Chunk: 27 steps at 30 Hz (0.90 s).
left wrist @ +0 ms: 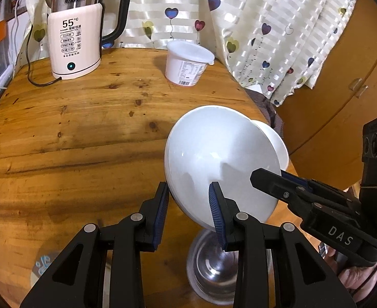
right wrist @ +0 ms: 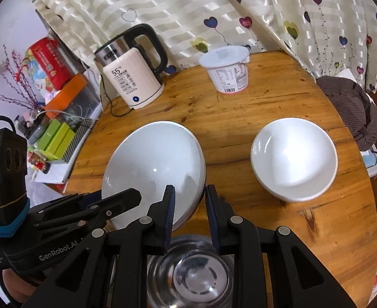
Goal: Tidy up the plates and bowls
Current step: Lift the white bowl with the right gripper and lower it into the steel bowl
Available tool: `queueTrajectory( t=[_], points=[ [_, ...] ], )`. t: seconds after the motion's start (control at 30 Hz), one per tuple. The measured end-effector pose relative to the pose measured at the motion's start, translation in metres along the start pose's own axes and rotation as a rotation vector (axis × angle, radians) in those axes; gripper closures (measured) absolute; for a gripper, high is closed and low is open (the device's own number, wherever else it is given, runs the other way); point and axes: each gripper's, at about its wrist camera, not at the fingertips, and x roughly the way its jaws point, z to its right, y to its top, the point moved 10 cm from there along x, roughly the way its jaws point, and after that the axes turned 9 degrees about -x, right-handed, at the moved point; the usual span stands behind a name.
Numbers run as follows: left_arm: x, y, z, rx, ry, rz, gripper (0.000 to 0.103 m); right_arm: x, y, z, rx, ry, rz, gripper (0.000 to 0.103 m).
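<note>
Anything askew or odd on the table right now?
Only the white plate: tilted steeply in the air, left gripper and right gripper both clamped on its rim. No spills or damage visible.

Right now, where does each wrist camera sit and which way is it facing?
Left wrist: on the left gripper, looking down and forward over the white plate toward the kettle; the right gripper shows at right.
Right wrist: on the right gripper, facing that plate, white bowls beside it; left gripper shows at left.
Shared: plate, kettle, tub, steel bowl.
</note>
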Motion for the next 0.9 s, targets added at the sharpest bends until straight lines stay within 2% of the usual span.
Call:
queueTrajectory(
  t=[0.33, 0.9],
  points=[
    [-0.015, -0.03, 0.012, 0.004, -0.005, -0.004, 0.069, -0.025, -0.027, -0.005, 0.001, -0.003, -0.001, 0.079],
    [-0.015, -0.083, 0.024, -0.014, -0.014, -0.056, 0.069, -0.041, -0.075, 0.001, 0.022, -0.002, -0.042, 0.079]
  ],
)
